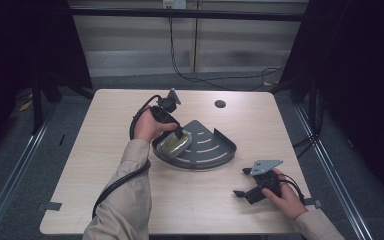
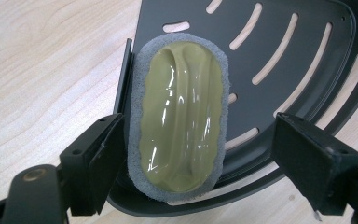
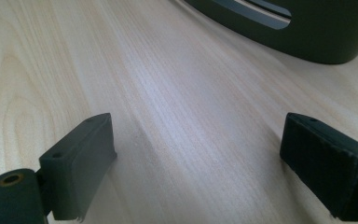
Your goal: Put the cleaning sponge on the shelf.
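Left tongs [image 2: 193, 158] open round scrubber [image 2: 179, 116] in rack [image 2: 279, 56], w/ rack wall [image 2: 123, 74] beside.

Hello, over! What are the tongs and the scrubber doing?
Left tongs open around scrubber, pads off it. Scrubber lying in rack. Right tongs open over table. Nothing in the way.

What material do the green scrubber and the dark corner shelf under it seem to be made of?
Scrubber: its olive-green grip looks like glossy moulded plastic, judging by the sharp highlights; the grey rim around it looks like fuzzy abrasive fibre or felt.
Corner shelf: probably metal with a matte dark grey coating, or hard plastic; it is thin, smooth and has cleanly cut slots.
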The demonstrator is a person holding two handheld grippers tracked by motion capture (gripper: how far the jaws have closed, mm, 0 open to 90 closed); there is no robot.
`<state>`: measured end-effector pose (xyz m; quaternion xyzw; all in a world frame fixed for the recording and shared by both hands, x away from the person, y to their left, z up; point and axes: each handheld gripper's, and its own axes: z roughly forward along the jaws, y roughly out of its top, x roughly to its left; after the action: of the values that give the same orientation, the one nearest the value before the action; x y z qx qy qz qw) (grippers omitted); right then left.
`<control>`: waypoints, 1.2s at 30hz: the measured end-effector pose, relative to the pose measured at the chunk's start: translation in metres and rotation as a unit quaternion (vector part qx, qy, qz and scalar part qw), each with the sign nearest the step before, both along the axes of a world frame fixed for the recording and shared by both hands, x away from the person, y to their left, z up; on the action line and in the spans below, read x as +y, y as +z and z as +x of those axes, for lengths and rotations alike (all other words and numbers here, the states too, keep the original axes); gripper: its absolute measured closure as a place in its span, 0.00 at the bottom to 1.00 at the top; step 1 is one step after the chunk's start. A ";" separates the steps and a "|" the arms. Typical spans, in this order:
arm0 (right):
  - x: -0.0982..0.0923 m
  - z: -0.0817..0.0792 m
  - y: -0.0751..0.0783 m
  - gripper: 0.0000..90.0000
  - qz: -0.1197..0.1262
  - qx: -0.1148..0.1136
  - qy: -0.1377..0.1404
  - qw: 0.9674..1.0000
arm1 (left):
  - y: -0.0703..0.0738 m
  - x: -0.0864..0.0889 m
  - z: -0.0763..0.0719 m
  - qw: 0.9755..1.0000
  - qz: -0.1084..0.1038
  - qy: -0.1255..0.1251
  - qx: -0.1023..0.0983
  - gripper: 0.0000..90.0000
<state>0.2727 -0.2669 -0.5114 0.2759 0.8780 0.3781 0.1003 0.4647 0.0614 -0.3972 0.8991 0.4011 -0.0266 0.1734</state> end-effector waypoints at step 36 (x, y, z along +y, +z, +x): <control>0.000 0.000 0.000 0.11 0.000 -0.001 0.000 1.000 | 0.004 0.049 -0.025 1.000 -0.007 0.015 0.001 0.20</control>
<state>0.2729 -0.2669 -0.5115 0.2752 0.8778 0.3788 0.1008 0.4394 0.1100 -0.3929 0.8918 0.4142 -0.0282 0.1797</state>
